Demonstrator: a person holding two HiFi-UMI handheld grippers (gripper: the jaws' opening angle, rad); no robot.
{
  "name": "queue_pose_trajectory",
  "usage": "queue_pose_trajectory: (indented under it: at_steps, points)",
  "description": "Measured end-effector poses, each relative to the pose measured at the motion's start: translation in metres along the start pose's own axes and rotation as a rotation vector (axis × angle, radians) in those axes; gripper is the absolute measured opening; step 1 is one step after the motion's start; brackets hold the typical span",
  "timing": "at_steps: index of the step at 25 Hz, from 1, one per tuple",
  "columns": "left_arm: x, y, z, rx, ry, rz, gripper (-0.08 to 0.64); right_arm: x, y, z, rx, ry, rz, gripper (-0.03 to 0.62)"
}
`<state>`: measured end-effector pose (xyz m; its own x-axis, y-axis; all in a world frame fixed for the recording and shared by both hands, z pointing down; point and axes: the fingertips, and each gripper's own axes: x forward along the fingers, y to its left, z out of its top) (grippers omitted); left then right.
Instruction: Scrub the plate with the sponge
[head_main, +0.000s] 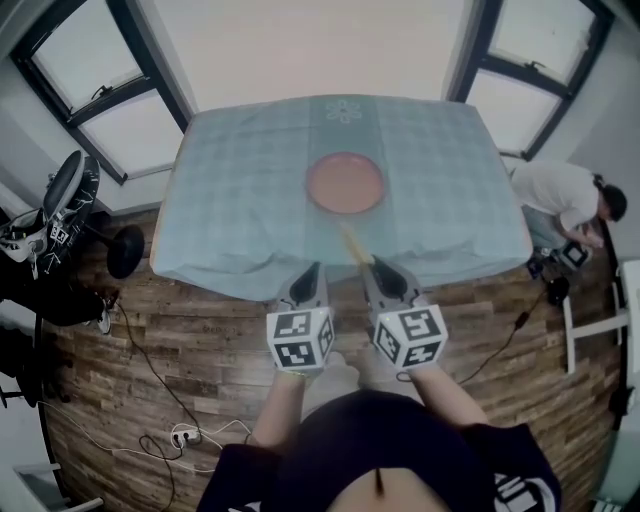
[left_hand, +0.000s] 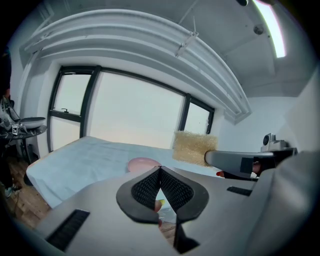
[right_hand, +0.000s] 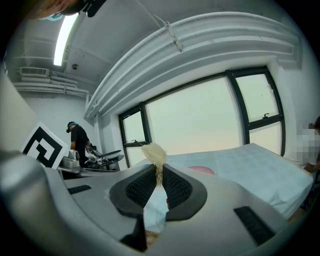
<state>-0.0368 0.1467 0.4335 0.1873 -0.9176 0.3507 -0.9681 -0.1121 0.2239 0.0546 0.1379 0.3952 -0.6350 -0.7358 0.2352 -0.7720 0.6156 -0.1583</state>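
The right hand-held gripper (right_hand: 159, 175) pinches the thin yellow sponge (right_hand: 155, 154) between its jaws, in the air above the near edge of the table (head_main: 230, 200). The left hand-held gripper (left_hand: 160, 171) is pressed closed with nothing in it, just beside the right. The pink plate (head_main: 345, 183) sits mid-table, apart from the sponge.

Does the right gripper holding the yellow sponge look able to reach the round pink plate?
Probably yes: the right gripper, shut on the yellow sponge, faces the round pink plate with only bare blue checked tablecloth between them.
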Motion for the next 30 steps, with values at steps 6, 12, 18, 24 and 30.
queue_pose_trajectory:
  at_steps: [6,12,18,24,30]
  points:
    - [0.034,0.031,0.016,0.0,0.017,-0.045,0.008,0.043,-0.003,0.006,0.001,0.007,-0.044,0.046]
    - [0.062,0.048,0.021,-0.002,0.036,-0.058,0.008,0.067,-0.014,0.007,0.011,0.017,-0.069,0.046]
    - [0.095,0.057,0.02,0.0,0.063,-0.074,0.008,0.098,-0.037,0.014,0.016,0.007,-0.084,0.046]
    - [0.136,0.071,0.027,0.003,0.074,-0.069,0.008,0.142,-0.071,0.017,0.02,0.019,-0.088,0.046]
    - [0.177,0.087,0.034,-0.015,0.105,-0.052,0.008,0.183,-0.1,0.022,0.014,0.057,-0.088,0.046]
